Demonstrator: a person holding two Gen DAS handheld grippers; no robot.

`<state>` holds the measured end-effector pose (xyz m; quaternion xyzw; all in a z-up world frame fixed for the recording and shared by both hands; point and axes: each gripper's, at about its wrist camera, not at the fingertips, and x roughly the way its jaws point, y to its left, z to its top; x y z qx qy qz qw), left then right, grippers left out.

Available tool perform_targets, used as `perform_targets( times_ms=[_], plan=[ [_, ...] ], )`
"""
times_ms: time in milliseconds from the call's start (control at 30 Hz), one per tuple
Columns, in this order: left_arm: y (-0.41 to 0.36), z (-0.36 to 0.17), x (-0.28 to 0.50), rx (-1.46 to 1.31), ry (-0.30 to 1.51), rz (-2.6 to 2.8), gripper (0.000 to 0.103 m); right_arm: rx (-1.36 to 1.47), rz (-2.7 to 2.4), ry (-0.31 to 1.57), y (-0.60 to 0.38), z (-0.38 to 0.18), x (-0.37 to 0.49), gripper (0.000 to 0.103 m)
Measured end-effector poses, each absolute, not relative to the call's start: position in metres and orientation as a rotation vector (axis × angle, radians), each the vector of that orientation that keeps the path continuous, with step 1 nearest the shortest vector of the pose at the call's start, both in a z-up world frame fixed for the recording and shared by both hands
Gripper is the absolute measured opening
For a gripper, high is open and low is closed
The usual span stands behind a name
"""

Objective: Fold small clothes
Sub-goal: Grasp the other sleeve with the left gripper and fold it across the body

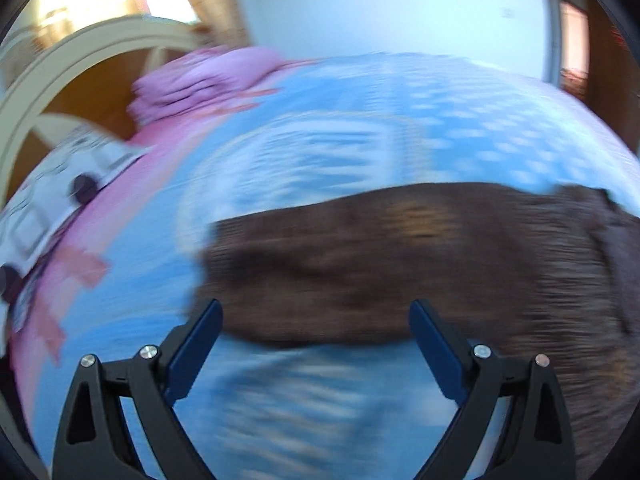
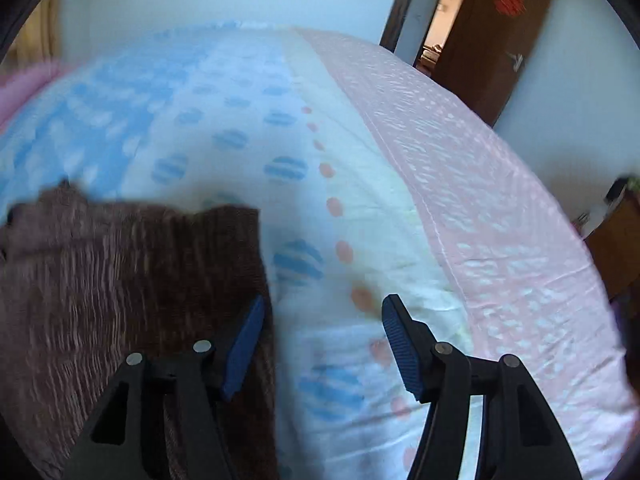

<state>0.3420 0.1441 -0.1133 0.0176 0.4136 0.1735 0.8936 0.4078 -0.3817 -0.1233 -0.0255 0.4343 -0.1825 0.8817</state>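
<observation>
A brown ribbed garment lies flat on the blue-and-white bedspread. In the left wrist view my left gripper is open and empty, just above the garment's near left edge. In the right wrist view the same garment fills the lower left. My right gripper is open and empty, its left finger over the garment's right edge and its right finger over bare bedspread. Both views are motion-blurred.
A pile of pink cloth sits at the far left of the bed near a white headboard. A white printed item lies at the left. The bed's pink border runs along the right edge. An open door is beyond.
</observation>
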Motion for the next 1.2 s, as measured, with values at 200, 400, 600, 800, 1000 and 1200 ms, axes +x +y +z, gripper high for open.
perform_targets(
  times_ms=[200,400,600,800,1000,1200],
  plan=[
    [0.222,-0.131,0.330,-0.018,0.893,0.511,0.097,-0.092,-0.256,0.827,-0.345,-0.094,0.354,0.063],
    [0.256,-0.139,0.330,-0.142,0.906,0.552,0.097,-0.205,-0.041,0.802,-0.269,-0.098,0.312,0.063],
    [0.252,-0.133,0.336,-0.199,0.874,0.510,0.097,-0.280,-0.030,0.781,-0.242,-0.114,0.308,0.064],
    [0.234,-0.148,0.356,-0.228,0.937,0.407,0.078,-0.290,-0.059,0.788,-0.239,-0.129,0.306,0.067],
    [0.224,-0.151,0.355,-0.260,0.905,0.310,0.009,-0.282,-0.078,0.792,-0.241,-0.132,0.307,0.075],
    [0.223,-0.127,0.347,-0.302,0.855,0.306,0.008,-0.240,-0.063,0.786,-0.247,-0.128,0.303,0.076]
  ],
)
